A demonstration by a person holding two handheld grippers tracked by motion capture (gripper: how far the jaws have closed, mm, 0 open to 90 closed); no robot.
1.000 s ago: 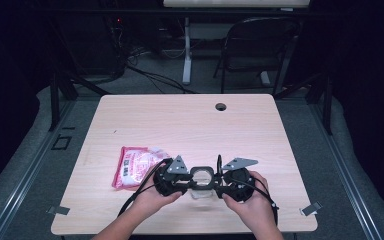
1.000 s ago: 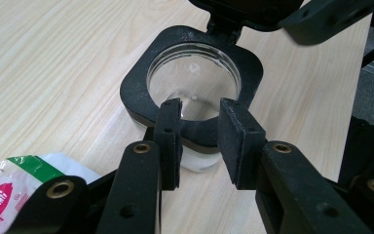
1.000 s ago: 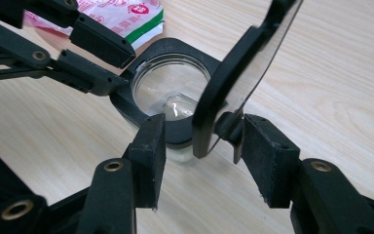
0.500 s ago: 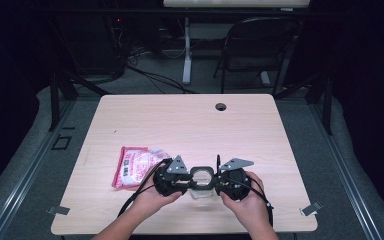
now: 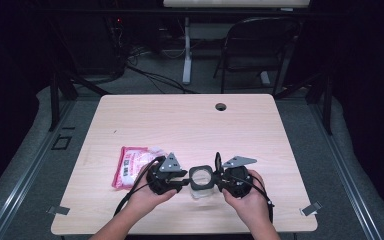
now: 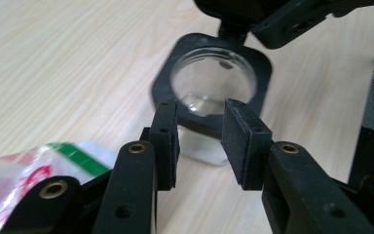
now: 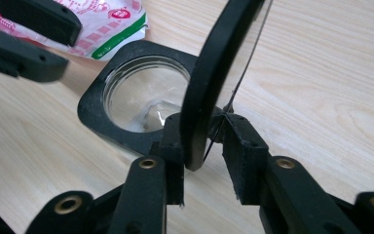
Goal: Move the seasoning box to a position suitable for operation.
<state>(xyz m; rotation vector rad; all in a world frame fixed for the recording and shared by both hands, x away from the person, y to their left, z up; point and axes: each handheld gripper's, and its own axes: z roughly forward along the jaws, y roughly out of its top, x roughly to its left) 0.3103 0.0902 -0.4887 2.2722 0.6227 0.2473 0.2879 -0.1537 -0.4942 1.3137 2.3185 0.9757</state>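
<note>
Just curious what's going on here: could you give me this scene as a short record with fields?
Container: clear round jar with black square collar
Lid: black round flip lid, standing upright
Left gripper: jaws just been opening, astride the collar's near edge, not pressing
Right gripper: jaws just been closing, lid between them; grip unclear
Nearby: pink-and-white plastic packet
Surface: light wooden table

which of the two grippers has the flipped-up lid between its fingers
The right gripper: the raised black lid stands on edge between its fingers. The left gripper instead straddles the rim of the clear container.
</note>
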